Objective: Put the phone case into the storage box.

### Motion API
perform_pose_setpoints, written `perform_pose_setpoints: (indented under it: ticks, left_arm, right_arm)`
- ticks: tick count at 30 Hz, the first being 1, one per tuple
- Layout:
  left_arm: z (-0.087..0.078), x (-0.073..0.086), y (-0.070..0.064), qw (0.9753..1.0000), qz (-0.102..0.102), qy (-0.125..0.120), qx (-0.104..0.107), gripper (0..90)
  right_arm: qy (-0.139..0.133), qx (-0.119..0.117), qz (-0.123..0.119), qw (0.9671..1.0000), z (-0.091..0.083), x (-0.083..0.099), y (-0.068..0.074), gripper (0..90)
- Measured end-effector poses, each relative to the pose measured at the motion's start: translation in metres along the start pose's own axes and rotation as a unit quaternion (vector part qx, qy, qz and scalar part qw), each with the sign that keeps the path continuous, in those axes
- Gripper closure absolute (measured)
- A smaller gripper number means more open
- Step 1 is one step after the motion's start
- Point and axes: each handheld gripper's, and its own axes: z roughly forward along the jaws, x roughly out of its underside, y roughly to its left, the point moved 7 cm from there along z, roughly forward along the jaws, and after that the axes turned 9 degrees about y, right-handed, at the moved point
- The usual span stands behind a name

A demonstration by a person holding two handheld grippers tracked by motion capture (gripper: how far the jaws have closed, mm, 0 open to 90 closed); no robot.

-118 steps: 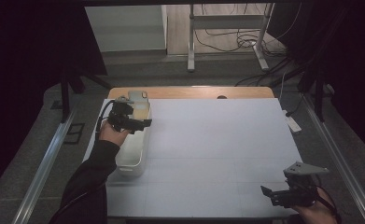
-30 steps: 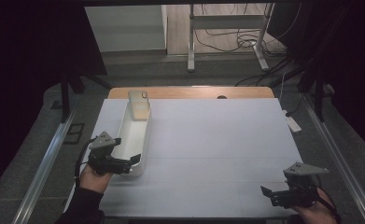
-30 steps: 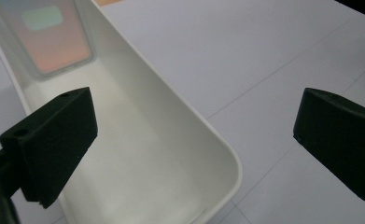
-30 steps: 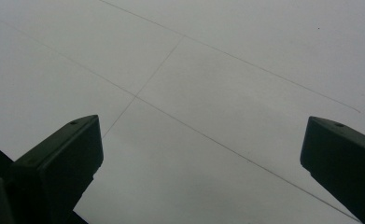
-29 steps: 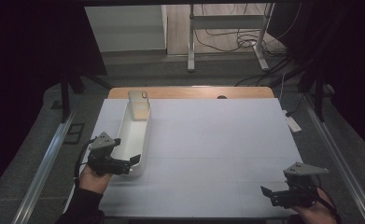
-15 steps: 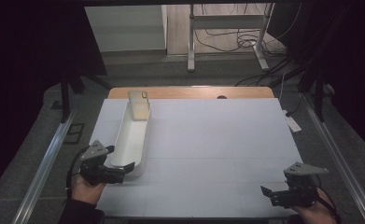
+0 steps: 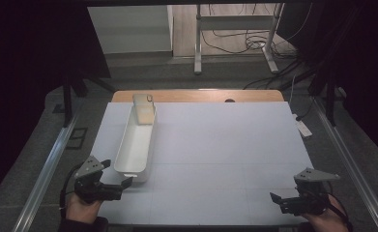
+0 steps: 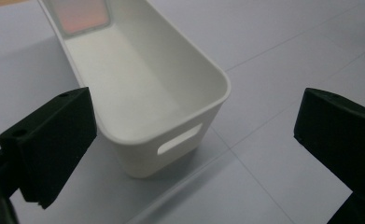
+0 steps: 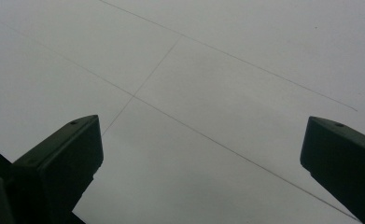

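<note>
Risk lies mostly with the left gripper (image 7: 121, 185), whose fingers (image 8: 54, 140) are spread wide and empty just short of the near end of the long white bin (image 7: 136, 145). That bin lies lengthwise on the left side of the surface (image 7: 225, 145), with a peach-tinted phone-like slab (image 7: 144, 110) leaning at its far end. A careless nudge could skid the light bin and topple the slab. The right gripper (image 7: 279, 201), released too, hangs well apart.
</note>
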Motion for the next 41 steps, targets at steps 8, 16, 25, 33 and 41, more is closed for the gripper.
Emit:
perform_pose_setpoints:
  ticks: [8,16,25,33,41]
  left_arm:
    - [-0.004,0.011,0.000,0.9998,-0.011,0.008,-0.013,0.0]
    - [-0.008,0.020,-0.001,0.9996,-0.016,0.013,-0.019,0.0]
    - [-0.012,0.027,-0.001,0.9994,-0.023,0.012,-0.022,0.0]
    - [-0.014,0.031,0.000,0.9988,-0.023,0.021,-0.037,0.0]
    - [-0.010,0.031,-0.002,0.9979,-0.016,0.040,-0.048,0.0]
  right_arm:
    - [0.001,0.001,-0.001,1.0000,0.000,0.000,0.000,0.0]
    - [0.001,0.001,-0.001,1.0000,0.000,0.000,0.000,0.0]
    - [0.001,0.002,-0.001,1.0000,0.000,0.000,0.000,0.0]
    - [0.001,0.003,0.000,1.0000,0.000,0.000,0.000,0.0]
    - [0.005,0.003,-0.004,1.0000,0.001,0.000,0.000,0.0]
